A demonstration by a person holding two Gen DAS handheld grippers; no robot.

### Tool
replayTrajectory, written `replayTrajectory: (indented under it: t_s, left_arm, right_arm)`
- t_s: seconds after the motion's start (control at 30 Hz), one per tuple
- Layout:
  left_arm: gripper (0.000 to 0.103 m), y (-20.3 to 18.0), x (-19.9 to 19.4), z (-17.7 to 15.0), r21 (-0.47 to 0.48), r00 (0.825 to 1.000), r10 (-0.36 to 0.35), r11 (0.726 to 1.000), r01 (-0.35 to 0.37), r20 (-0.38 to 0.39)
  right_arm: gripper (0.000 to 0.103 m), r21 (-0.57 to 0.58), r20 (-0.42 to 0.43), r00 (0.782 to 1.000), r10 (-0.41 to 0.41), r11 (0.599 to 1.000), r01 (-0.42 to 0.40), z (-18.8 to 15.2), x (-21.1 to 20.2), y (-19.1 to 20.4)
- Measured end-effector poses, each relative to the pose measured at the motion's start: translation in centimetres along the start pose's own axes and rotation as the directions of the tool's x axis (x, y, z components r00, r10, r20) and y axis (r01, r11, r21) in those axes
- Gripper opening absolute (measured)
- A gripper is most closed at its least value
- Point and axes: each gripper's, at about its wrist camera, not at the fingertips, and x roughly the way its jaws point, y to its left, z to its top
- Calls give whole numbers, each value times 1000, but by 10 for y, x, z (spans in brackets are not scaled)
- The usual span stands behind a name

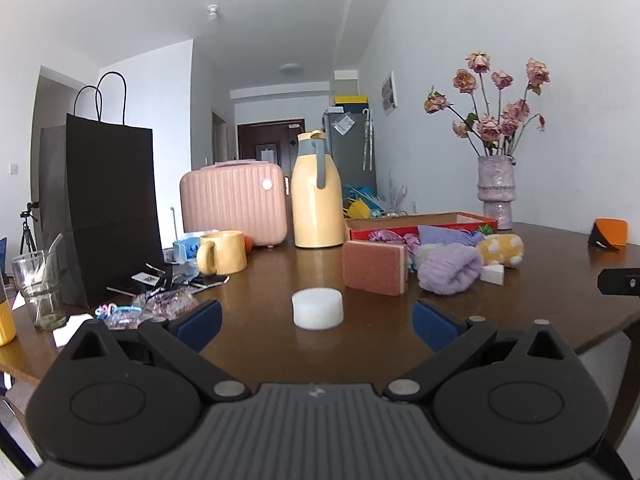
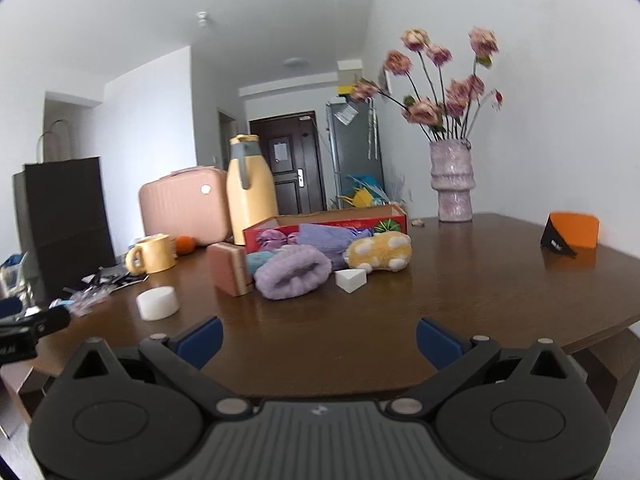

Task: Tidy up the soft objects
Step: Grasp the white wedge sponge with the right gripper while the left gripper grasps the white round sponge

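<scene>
Currently both sets of fingers spread wide, gripping nothing: left gripper (image 1: 318, 322) low over the desk (image 1: 540, 292), right gripper (image 2: 319, 338) likewise. White round sponge (image 1: 318, 308) sits at 12 o'clock just ahead of the left fingers; from the right wrist view, at 10 o'clock. Pink sponge block (image 1: 375, 267), purple fluffy headband (image 1: 449, 270), white wedge sponge (image 1: 493, 274) and yellow plush (image 1: 502, 250) clustered at 1 o'clock, just before the red box (image 1: 420, 226). More soft items inside the box.
</scene>
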Motion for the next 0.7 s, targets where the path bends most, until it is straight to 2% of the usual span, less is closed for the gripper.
replayTrajectory:
  t_s: [0.2, 0.37, 0.43, 0.53, 0.63, 0.7]
  left_arm:
    - [103, -4, 47, 6, 40, 999, 19, 999, -17, -37]
    - [103, 0, 100, 11, 11, 987, 1, 1000, 0, -161]
    - [103, 2, 122, 12, -1, 978, 19, 1000, -20, -206]
    - [103, 6, 152, 17, -17, 961, 13, 1000, -19, -275]
    - [103, 10, 179, 21, -38, 945, 9, 999, -22, -326]
    - [97, 11, 195, 21, -41, 934, 8, 999, -25, -357]
  right_arm:
    - [103, 34, -20, 1000, -9, 999, 10, 15, 43, -15]
    - [103, 47, -68, 998, 2, 999, 1, 33, 86, -25]
    - [102, 33, -115, 993, -10, 999, 14, 41, 107, -27]
    - [93, -34, -198, 980, -6, 999, -1, 48, 142, -30]
    - [85, -49, -248, 969, 1, 999, -14, 54, 174, -37]
    - [77, -39, -271, 963, 14, 999, -26, 57, 194, -43]
